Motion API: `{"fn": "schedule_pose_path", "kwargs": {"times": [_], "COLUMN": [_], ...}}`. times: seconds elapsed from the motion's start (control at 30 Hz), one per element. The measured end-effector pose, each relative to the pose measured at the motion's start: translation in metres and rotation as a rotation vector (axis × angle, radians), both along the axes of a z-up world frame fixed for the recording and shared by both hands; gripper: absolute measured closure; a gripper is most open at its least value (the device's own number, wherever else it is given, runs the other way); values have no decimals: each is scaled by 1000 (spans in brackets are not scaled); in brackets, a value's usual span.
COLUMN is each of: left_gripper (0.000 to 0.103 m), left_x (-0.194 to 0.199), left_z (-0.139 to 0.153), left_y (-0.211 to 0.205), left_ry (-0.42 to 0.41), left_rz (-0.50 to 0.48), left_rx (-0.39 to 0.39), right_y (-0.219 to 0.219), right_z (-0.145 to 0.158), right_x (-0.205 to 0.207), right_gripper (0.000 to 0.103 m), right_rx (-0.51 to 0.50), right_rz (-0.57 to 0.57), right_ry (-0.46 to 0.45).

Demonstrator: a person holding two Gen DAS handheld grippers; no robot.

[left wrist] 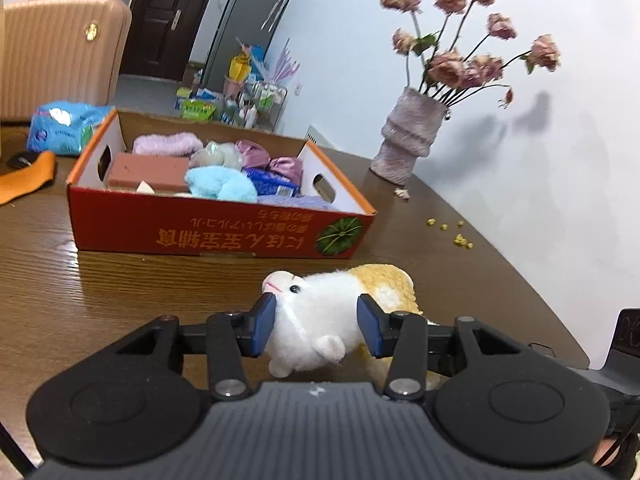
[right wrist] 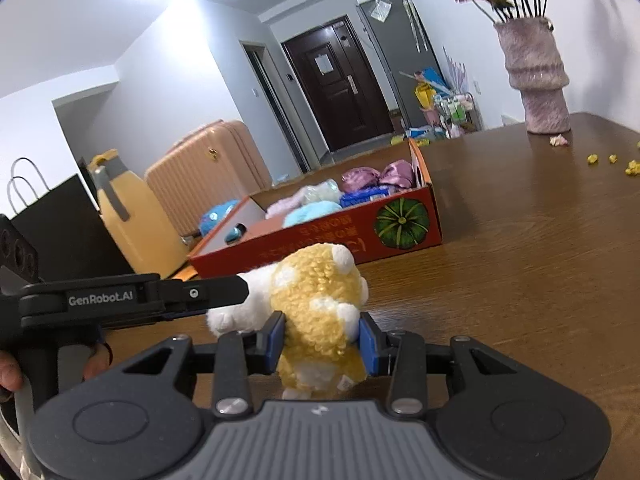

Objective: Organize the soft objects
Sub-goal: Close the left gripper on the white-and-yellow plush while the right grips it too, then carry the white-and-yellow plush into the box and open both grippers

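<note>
A white and yellow plush animal (left wrist: 320, 312) lies on the wooden table in front of the red cardboard box (left wrist: 216, 228). My left gripper (left wrist: 316, 324) is shut on its white head. My right gripper (right wrist: 322, 344) is shut on its yellow curly body (right wrist: 316, 300). The left gripper's body shows in the right wrist view (right wrist: 132, 300), reaching in from the left. The red box (right wrist: 320, 236) holds several soft things: a light blue plush (left wrist: 220, 186), a lilac towel (left wrist: 168, 144), purple satin pieces (left wrist: 276, 160) and a brown block (left wrist: 148, 172).
A fuzzy vase of dried roses (left wrist: 408, 136) stands at the back right near the wall, with yellow crumbs (left wrist: 456, 232) on the table. A blue packet (left wrist: 64, 126) and orange cloth (left wrist: 28, 178) lie left. A pink suitcase (right wrist: 208, 176) and yellow jug (right wrist: 132, 224) stand beyond.
</note>
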State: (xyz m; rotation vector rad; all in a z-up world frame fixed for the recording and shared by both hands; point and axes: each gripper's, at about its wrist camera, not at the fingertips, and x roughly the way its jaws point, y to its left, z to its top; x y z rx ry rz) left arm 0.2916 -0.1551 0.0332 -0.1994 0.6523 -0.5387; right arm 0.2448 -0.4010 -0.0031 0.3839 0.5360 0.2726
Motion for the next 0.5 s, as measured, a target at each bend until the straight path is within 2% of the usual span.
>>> {"fn": "schedule_pose_path", "kwargs": {"times": [0.13, 0.27, 0.37, 0.5], "left_gripper": [58, 58, 58, 58], "left_x": [-13, -3, 30, 95], "left_z": [10, 17, 27, 43], "left_y": [0, -7, -16, -32], "left_ry": [-28, -67, -82, -97], "left_rz": [-5, -23, -43, -50], "left_rx": [-2, 19, 21, 40], "right_y": [0, -3, -7, -19], "right_z": [10, 17, 28, 49], "right_x": [-15, -13, 7, 63], "right_gripper": [65, 65, 65, 65], "right_rx": [14, 8, -17, -15], "right_rz": [-8, -17, -35, -71], "right_ry": [-28, -44, -68, -98]}}
